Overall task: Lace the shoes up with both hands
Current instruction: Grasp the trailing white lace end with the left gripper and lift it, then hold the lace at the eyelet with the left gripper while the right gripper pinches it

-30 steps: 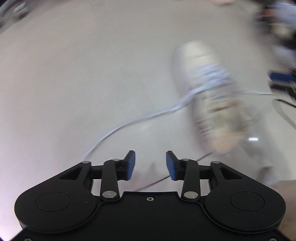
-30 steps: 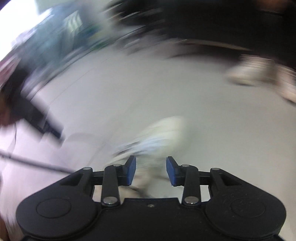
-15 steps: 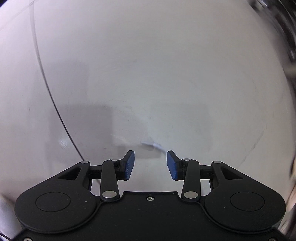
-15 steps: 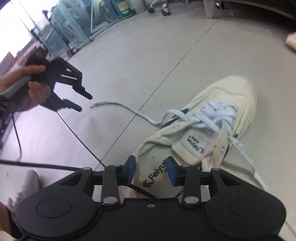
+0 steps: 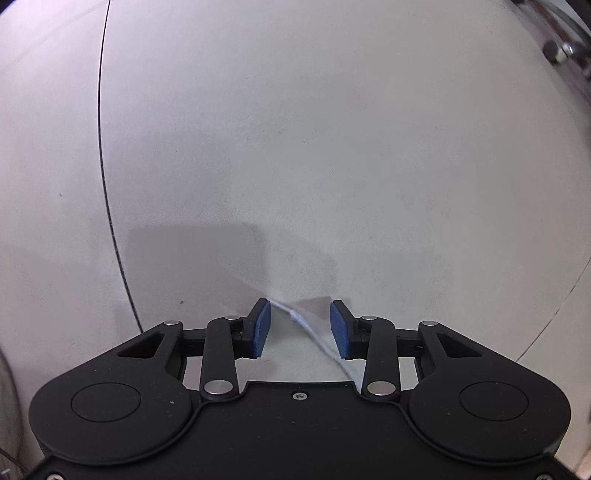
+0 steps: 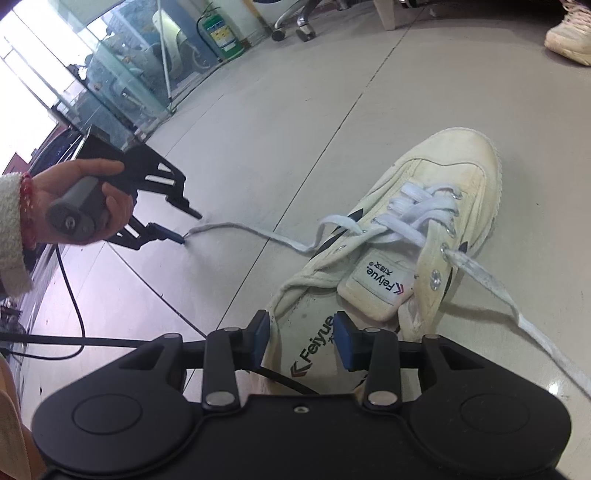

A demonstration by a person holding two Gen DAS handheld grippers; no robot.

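A cream canvas shoe (image 6: 413, 177) lies on the grey floor with white laces crossed over its front eyelets. One loose lace (image 6: 258, 236) trails left across the floor. Its tip (image 5: 294, 316) lies between the blue pads of my left gripper (image 5: 300, 309), which points down at the floor with its jaws closing and the pads clear of the lace. In the right wrist view a hand (image 6: 85, 195) holds that left gripper (image 6: 190, 228) at the lace end. The other lace (image 6: 498, 291) runs off to the right. My right gripper (image 6: 301, 332) hovers open above the shoe's heel opening, holding nothing.
A black cable (image 6: 70, 295) curls over the floor at the left and passes under the shoe's heel. Dark tile seams (image 5: 103, 184) cross the floor. Far back stand a glass wall, a green extinguisher (image 6: 221, 33), chair castors (image 6: 295, 27) and another pale shoe (image 6: 569, 37).
The left gripper swung away from the shoe and sank to the floor, so the lace tip now sits between its narrowing fingers. The right gripper dropped slightly toward the heel.
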